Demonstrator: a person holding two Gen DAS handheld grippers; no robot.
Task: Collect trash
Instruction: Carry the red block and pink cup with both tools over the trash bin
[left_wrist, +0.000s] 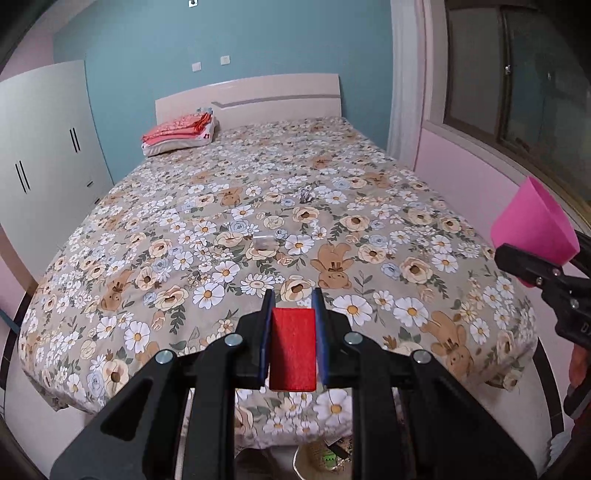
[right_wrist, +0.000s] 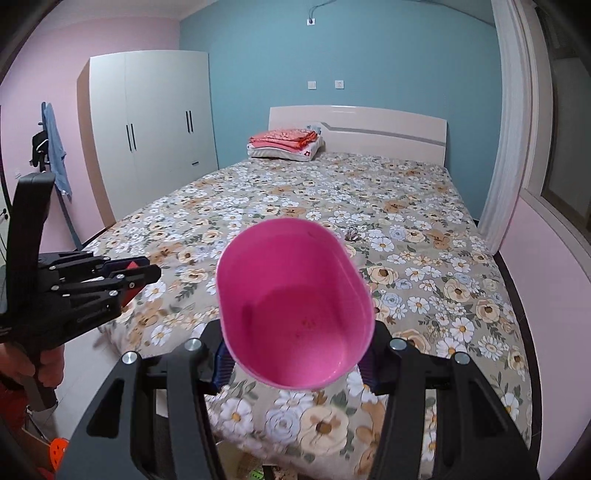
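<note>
- left wrist view: from the bed's (left_wrist: 258, 206) foot, tilted down toward the headboard (left_wrist: 247, 98).
- right wrist view: same facing (slightly rightward), sharing bed and wardrobe (right_wrist: 151, 122).

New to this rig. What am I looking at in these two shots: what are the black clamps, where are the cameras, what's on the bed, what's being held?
No robot here: a person carries a hand-held black claw in each hand, with a fisheye camera on each looking forward along its fingers. The left-wrist picture shows the left claw shut on a red block, possibly a brush handle. The right-wrist picture shows the right claw shut on a pink scoop, its mouth facing the camera. Each claw also appears at the other picture's edge. Ahead is a bed with a floral cover. On it lie a small pale scrap, a crumpled bit farther back, and folded bedding by the headboard.
</note>
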